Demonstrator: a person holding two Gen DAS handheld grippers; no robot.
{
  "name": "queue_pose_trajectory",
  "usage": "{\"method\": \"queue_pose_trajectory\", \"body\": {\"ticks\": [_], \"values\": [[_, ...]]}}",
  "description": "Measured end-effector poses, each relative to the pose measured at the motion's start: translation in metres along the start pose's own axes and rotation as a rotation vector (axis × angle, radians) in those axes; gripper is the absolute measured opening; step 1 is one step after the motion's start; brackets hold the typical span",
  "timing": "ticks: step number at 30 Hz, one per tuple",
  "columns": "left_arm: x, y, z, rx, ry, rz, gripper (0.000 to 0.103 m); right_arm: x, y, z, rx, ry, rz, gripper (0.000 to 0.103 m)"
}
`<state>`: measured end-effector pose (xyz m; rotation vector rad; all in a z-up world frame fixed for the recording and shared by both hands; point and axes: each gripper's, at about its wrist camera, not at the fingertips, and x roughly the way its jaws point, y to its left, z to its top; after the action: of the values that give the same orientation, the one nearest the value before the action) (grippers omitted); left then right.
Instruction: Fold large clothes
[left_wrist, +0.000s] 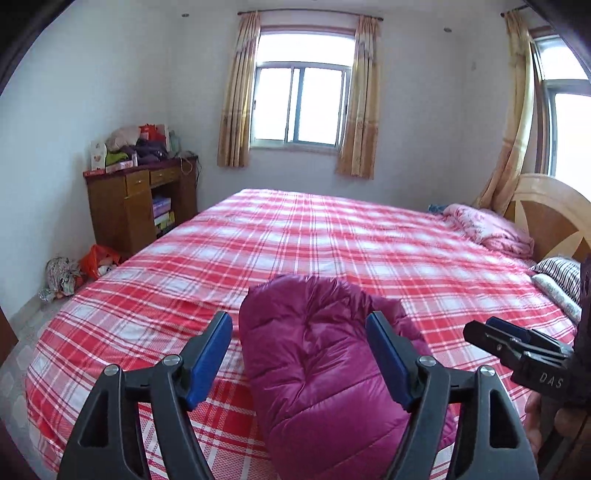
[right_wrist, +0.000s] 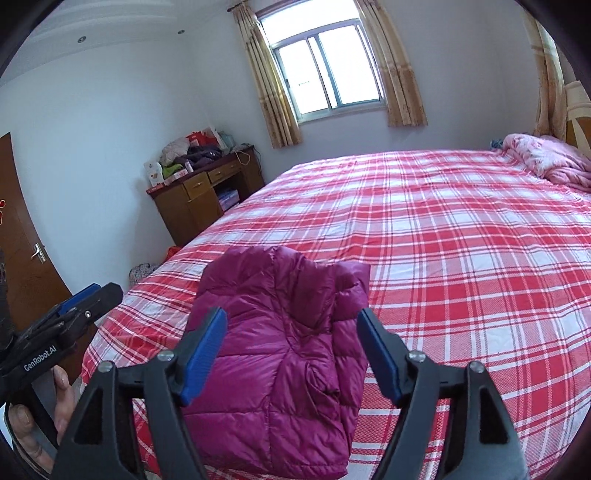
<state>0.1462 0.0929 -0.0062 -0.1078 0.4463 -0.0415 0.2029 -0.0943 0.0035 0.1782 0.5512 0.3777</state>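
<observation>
A magenta puffer jacket (left_wrist: 317, 369) (right_wrist: 280, 332) lies folded into a compact bundle on the red plaid bed (left_wrist: 332, 236) (right_wrist: 443, 240), near its front edge. My left gripper (left_wrist: 299, 332) hovers above the jacket with its blue pads wide apart and nothing pressed between them. My right gripper (right_wrist: 291, 325) hangs over the same bundle, also open and holding nothing. Each gripper shows in the other's view: the right gripper (left_wrist: 495, 332) at the right side, the left gripper (right_wrist: 92, 295) at the left side, with a hand under it.
A crumpled pink quilt (left_wrist: 491, 229) (right_wrist: 550, 158) and a striped pillow (left_wrist: 561, 273) lie by the wooden headboard (left_wrist: 546, 214). A cluttered wooden desk (left_wrist: 140, 206) (right_wrist: 203, 199) stands beyond the bed's left side, with bags (left_wrist: 81, 266) on the floor. A brown door (right_wrist: 22, 258) is at the left.
</observation>
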Motion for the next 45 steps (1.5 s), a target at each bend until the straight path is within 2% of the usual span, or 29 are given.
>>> {"method": "queue_pose_trajectory", "body": {"ticks": [6,9,45], "values": [[-0.021,-0.005,0.008,0.009,-0.063,-0.001,0.079,-0.018,0.013,0.006,-0.028,-0.052,0.008,0.081],[-0.023,-0.005,0.009,0.008,-0.071,-0.005,0.079,-0.021,0.017,0.004,-0.037,-0.058,0.005,0.081],[-0.009,-0.011,-0.005,0.021,-0.026,0.018,0.080,-0.024,0.013,-0.005,-0.015,-0.053,0.012,0.083]]}}
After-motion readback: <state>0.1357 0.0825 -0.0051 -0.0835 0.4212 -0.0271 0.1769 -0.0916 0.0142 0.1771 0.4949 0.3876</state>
